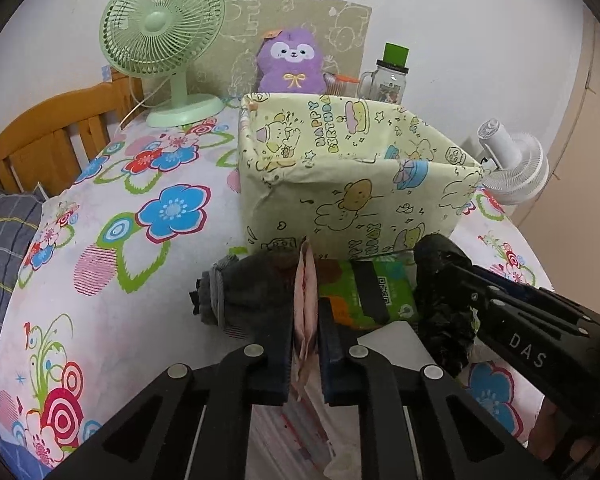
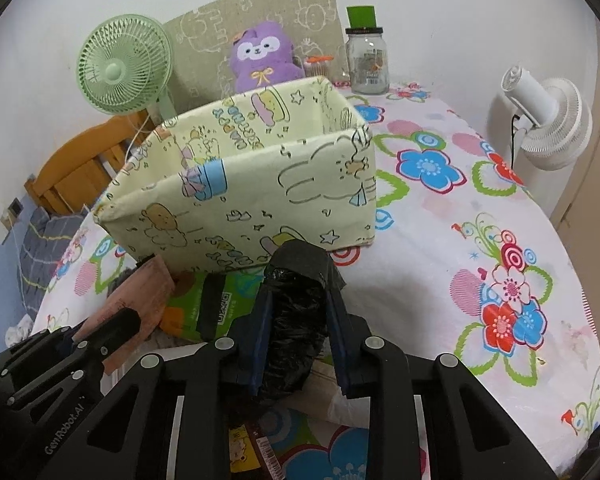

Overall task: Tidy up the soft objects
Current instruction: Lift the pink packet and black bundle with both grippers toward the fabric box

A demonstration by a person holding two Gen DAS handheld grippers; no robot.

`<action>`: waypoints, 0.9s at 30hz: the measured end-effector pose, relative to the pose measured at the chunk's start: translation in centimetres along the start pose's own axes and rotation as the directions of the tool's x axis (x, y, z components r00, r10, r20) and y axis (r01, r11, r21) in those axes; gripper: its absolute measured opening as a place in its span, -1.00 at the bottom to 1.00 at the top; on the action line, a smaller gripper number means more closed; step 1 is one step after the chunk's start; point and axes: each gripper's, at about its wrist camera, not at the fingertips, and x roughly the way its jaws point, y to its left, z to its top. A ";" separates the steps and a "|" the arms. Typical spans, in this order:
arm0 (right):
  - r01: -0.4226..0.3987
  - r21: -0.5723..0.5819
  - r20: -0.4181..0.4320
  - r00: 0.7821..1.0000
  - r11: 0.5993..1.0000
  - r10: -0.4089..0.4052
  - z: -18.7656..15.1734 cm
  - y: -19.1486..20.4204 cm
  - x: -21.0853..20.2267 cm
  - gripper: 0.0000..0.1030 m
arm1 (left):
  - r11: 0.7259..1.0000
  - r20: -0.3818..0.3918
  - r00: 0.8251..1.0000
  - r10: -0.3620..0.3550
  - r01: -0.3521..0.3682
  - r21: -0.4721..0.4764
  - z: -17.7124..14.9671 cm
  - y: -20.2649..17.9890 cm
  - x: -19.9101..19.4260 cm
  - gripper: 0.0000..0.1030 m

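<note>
The pink packet (image 1: pixel 305 312) sits pinched in your left gripper (image 1: pixel 305 344); your right gripper (image 2: pixel 298 320) has its jaws clamped on the black bag roll (image 2: pixel 294 332), both just before the yellow fabric box (image 1: pixel 352 184) on the tabletop (image 1: pixel 112 288).

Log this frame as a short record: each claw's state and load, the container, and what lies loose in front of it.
left claw: shut on pink packet
right claw: shut on black bag roll
box: yellow cartoon print, open top, no contents visible
loose in front: green pack, grey sock
surface: floral cloth
background: purple plush, green fan, jar, white fan
</note>
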 end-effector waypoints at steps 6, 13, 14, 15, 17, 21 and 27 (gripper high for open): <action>-0.009 -0.001 0.025 1.000 1.000 0.009 0.2 0.3 -1.2 -0.43 | 1.000 0.028 1.000 0.001 -0.001 0.006 0.2 -0.4 -1.0 -0.85; -0.023 -0.009 0.056 0.998 1.000 0.023 0.4 0.9 -2.7 -0.43 | 1.000 0.065 0.998 0.005 -0.006 0.005 0.5 -0.7 -2.4 -0.85; -0.026 -0.010 0.061 0.998 1.000 0.026 0.5 1.0 -3.0 -0.43 | 1.000 0.070 0.998 0.008 -0.009 0.005 0.6 -0.7 -2.6 -0.85; -0.027 -0.012 0.066 0.997 1.000 0.028 0.5 1.1 -3.2 -0.43 | 1.000 0.074 0.997 0.009 -0.010 0.007 0.6 -0.7 -2.8 -0.85; -0.031 -0.015 0.075 0.997 0.999 0.032 0.5 1.2 -3.7 -0.43 | 1.000 0.080 0.997 0.012 -0.013 0.008 0.7 -0.8 -3.1 -0.85; -0.037 -0.021 0.092 0.995 0.999 0.038 0.7 1.5 -4.5 -0.42 | 1.000 0.094 0.996 0.012 -0.014 0.019 0.8 -1.2 -3.9 -0.85; -0.045 -0.034 0.115 0.992 0.998 0.048 0.7 2.0 -5.7 -0.42 | 0.999 0.108 0.994 0.014 -0.018 0.034 0.7 -1.7 -4.7 -0.85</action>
